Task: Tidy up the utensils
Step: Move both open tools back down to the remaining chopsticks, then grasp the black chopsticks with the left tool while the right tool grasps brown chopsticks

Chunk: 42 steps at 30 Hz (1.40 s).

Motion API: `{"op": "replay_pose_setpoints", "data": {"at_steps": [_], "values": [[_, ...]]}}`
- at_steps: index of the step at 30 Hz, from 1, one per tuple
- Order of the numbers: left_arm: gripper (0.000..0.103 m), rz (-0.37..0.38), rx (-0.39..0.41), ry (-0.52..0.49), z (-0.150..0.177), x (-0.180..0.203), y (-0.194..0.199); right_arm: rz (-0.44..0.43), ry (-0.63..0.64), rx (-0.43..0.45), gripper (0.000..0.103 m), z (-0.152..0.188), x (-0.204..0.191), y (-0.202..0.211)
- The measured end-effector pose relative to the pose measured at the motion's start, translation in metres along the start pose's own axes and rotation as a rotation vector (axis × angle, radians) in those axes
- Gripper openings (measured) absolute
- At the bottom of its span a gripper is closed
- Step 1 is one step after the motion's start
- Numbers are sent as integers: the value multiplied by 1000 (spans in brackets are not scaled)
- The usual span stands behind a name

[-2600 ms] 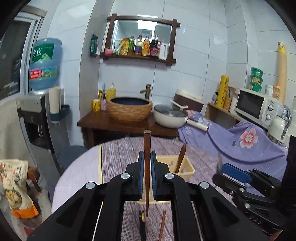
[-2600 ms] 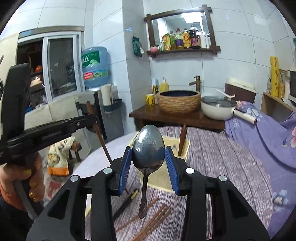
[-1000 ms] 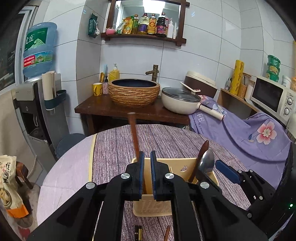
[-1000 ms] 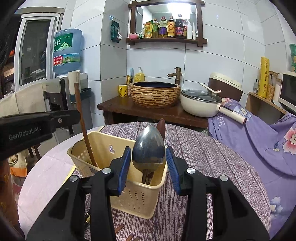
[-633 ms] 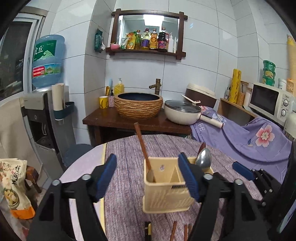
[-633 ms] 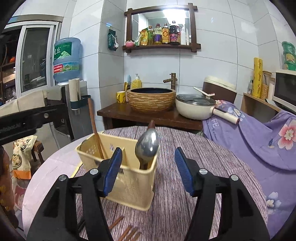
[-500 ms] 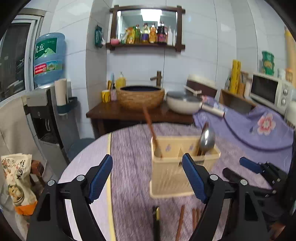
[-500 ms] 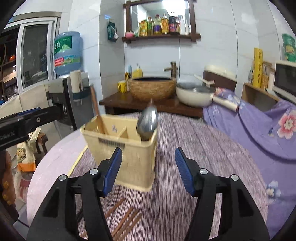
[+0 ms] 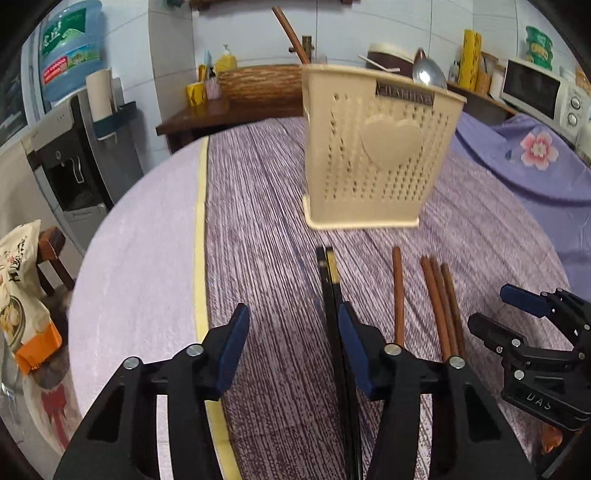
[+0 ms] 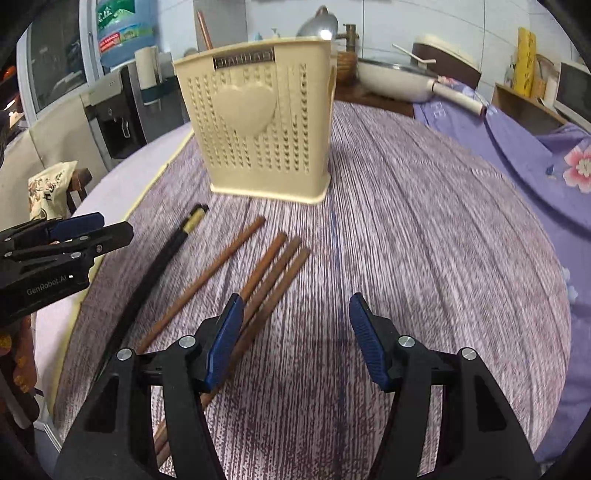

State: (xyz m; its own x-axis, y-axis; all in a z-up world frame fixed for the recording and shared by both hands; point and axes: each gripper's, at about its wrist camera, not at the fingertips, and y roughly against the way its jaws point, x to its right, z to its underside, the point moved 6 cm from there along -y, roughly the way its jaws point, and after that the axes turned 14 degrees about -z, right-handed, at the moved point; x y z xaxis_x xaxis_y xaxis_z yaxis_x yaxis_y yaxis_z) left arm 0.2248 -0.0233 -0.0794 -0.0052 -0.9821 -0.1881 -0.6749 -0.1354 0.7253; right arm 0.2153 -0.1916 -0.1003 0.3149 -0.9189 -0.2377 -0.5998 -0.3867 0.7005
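Note:
A cream perforated utensil holder stands on the striped purple cloth. A brown chopstick and a metal spoon stick out of it. Black chopsticks and several brown chopsticks lie on the cloth in front of it. My left gripper is open and empty, low over the black chopsticks. My right gripper is open and empty, just right of the brown chopsticks.
The round table has a yellow cloth edge on the left. Behind are a wooden counter with a woven basin, a pan, a microwave and a water dispenser. A purple flowered cloth lies right.
Both grippers let go of their utensils, the chopstick and spoon now stand in the holder. Both grippers opened, drew back and tilted down toward the chopsticks on the cloth.

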Motion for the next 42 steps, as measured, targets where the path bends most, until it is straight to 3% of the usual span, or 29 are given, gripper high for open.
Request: {"op": "replay_pose_setpoints", "data": {"at_steps": [13,21,27,31,36,42], "values": [[40,9,-43,-18,15,14,-17,-1,-48,-42,53,6,2,-13],[40,-24,-41,-26,12,8,-20,4,-47,-58,53,1,7,-16],[40,-52,-55,2,7,-5,-26,1,-56,-60,45,-1,8,-18],[40,-62,-64,-10,3,1,-32,6,-66,-67,35,-6,7,-23],[41,-65,-74,-11,-6,9,-42,8,-105,-67,29,-16,12,-30],[33,-65,-91,19,-17,12,-51,41,-132,-60,21,-29,17,-41]]}}
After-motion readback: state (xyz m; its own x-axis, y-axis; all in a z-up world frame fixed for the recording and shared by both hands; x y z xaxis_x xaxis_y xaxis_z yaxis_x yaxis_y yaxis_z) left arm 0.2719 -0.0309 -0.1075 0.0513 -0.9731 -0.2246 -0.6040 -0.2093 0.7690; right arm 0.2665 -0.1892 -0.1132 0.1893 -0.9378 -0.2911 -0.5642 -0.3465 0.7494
